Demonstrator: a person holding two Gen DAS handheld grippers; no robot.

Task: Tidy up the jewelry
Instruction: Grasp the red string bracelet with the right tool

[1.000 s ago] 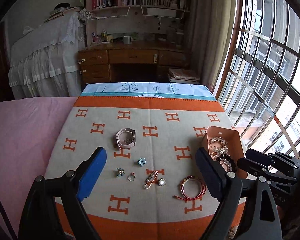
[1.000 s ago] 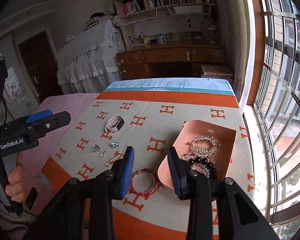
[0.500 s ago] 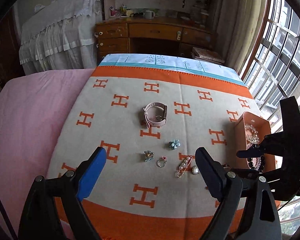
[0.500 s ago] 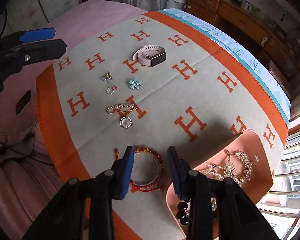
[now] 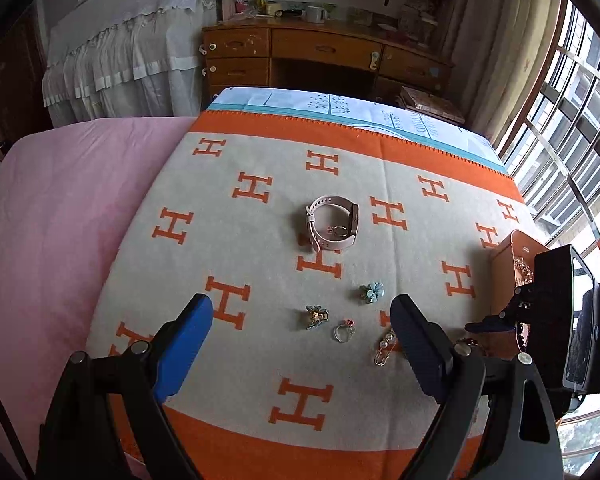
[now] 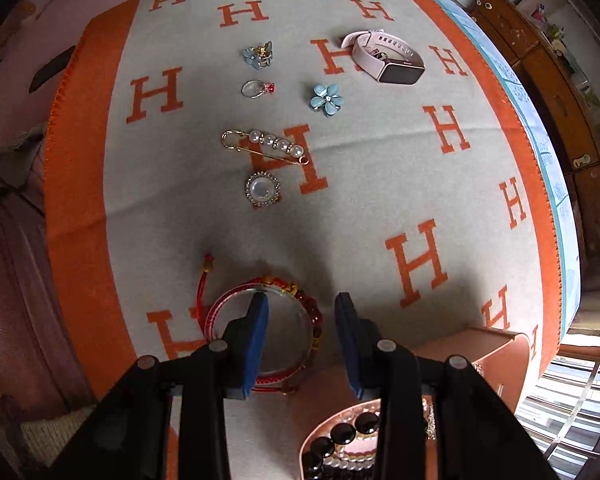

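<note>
Jewelry lies on an orange-and-grey H-pattern blanket (image 6: 380,184). My right gripper (image 6: 301,300) is open, low over a red bead bracelet with bangles (image 6: 304,304), its left finger inside the ring. A pearl pin (image 6: 266,145), a round brooch (image 6: 263,191), a ring (image 6: 256,89), a blue flower (image 6: 326,99), a flower clip (image 6: 259,54) and a pink watch (image 6: 384,56) lie beyond. The pink tray (image 6: 496,344) holds beads at the right. My left gripper (image 5: 302,312) is open and empty above the clip (image 5: 317,316) and ring (image 5: 344,330). The watch (image 5: 334,222) lies farther back.
A pink bedsheet (image 5: 52,208) lies left of the blanket. A wooden desk (image 5: 320,56) stands beyond the bed's far end and windows (image 5: 580,100) are at the right. The right gripper body (image 5: 556,320) shows at the blanket's right side.
My right gripper has dropped lower and closer over the red bracelet, with one finger now inside it. My left gripper has shifted slightly, staying open above the small pieces.
</note>
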